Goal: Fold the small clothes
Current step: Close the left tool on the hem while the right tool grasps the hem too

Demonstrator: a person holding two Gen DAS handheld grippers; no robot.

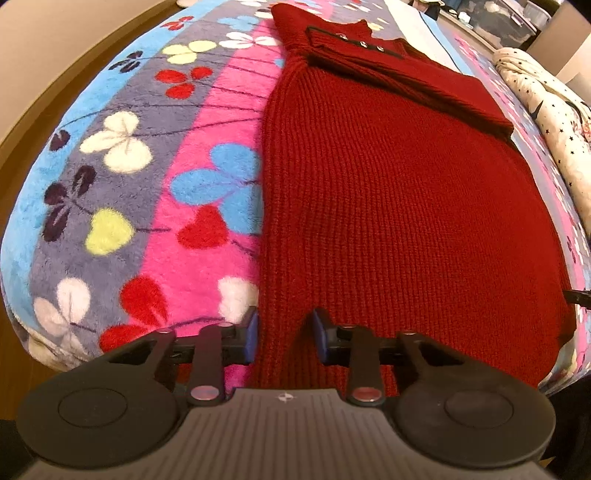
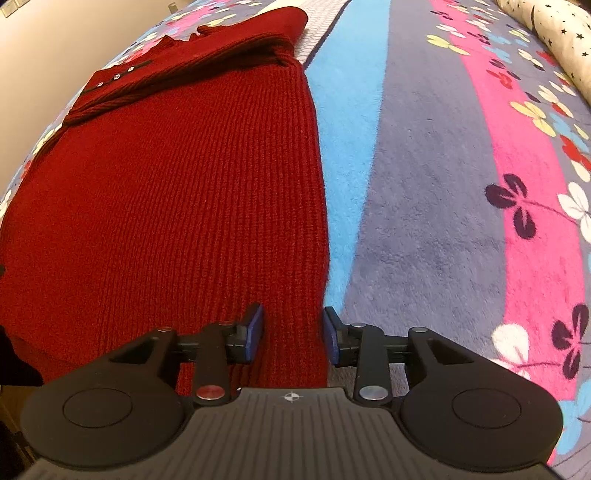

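In your left wrist view, the work surface was a plush blanket (image 1: 155,184) striped blue, grey and pink with clover-like flowers, and a band of tan floor (image 1: 55,74) curved past it from 9 to 11 o'clock; a cream cloth with black stars (image 1: 550,122) lay bunched at 2 o'clock, with clear storage bins (image 1: 517,22) beyond it at 1 o'clock. Your left gripper (image 1: 284,334) sat at 6 o'clock with its blue pads (image 1: 250,338) parted by a moderate gap, straddling the near left hem corner of the red knitted sweater (image 1: 388,206); the knit filled the gap, but you could not tell whether the pads pinched it. The sweater lay flat on the blanket, its long axis running from 6 up to 12 o'clock, with the buttoned collar (image 1: 354,44) at the far end and a folded sleeve (image 1: 443,92) crossing the chest toward 2 o'clock. In your right wrist view, the same blanket (image 2: 443,184) filled the side from 12 to 5 o'clock, the starred cloth (image 2: 554,37) sat at 1 o'clock, and a pale wall (image 2: 44,55) showed at 10 o'clock. Your right gripper (image 2: 293,334) was likewise spread, its pads (image 2: 255,332) bracketing the sweater's (image 2: 166,203) near right hem corner, with the right pad over bare blanket just beside the edge. Here too the garment ran 6 to 12 o'clock, collar away from you.
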